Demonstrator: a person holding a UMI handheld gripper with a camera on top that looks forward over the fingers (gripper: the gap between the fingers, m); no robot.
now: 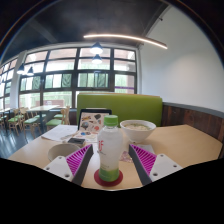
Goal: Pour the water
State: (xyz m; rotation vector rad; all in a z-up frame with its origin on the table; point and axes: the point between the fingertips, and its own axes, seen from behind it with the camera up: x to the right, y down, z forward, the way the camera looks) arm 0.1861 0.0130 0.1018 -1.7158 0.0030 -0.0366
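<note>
A plastic bottle (110, 142) with a green cap, a white label and a greenish base stands upright on a round red coaster (109, 178) on the light wooden table (190, 140). My gripper (111, 152) is open, with the bottle standing between its fingers. A gap shows between each magenta pad (80, 160) and the bottle. A white bowl (137, 129) sits just beyond the bottle to the right. A darker bowl (64, 151) sits by the left finger.
Papers or a menu (60, 132) lie on the table at the left. A green bench back (125, 105) stands behind the table. Large windows and more tables and chairs (30, 112) fill the far left.
</note>
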